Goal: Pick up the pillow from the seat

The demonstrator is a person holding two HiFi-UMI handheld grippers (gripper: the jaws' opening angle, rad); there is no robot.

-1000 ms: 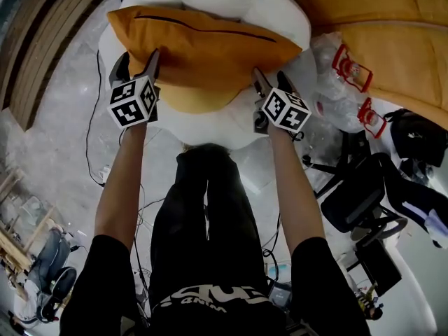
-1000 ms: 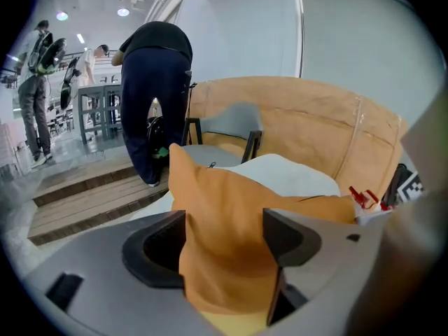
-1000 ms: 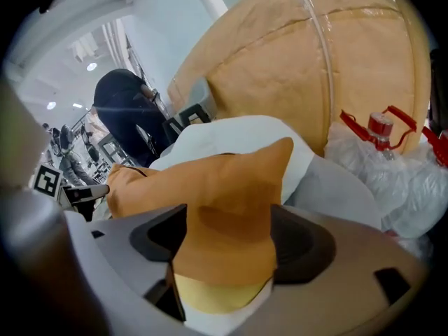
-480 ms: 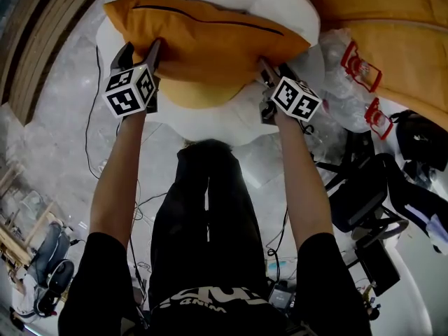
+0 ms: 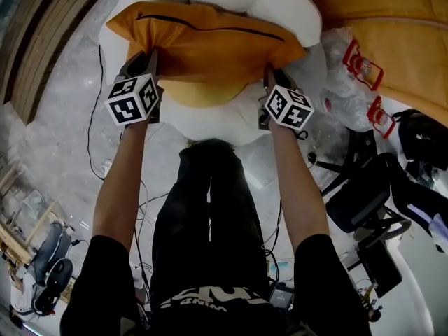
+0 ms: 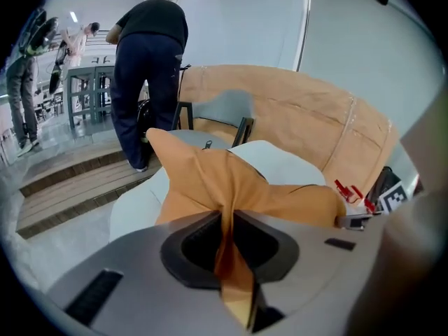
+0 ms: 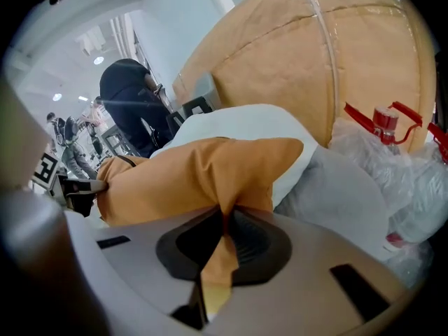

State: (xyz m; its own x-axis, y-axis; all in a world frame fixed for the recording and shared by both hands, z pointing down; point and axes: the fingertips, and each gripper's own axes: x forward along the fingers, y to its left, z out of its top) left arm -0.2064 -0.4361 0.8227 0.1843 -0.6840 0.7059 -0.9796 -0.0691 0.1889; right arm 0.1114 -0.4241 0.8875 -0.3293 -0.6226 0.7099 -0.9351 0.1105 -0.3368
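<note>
Both tongs are biting into the orange pillow [image 5: 210,51] right now. The left gripper [image 6: 225,222] has just been closing, and I'm seeing its jaws pinching a fold of the orange fabric between them at the pillow's near left corner. Same on the other side: the right gripper [image 7: 225,226] has just been closing too, and it's squeezing a bunched fold at the near right corner. The pillow itself is lying across the puffy white seat [image 5: 283,5], with its dark zipper line running along the far side. I'm standing right in front of the seat, arms reaching out, both grippers angling downward. Off to the right a big tan cushion [image 5: 399,40] is sitting beside some clear plastic bags [image 5: 336,54], with a black office chair [image 5: 364,194] nearer me. In the left gripper view, a person in dark clothes [image 6: 150,68] is bending over by some wooden steps [image 6: 77,184].
</note>
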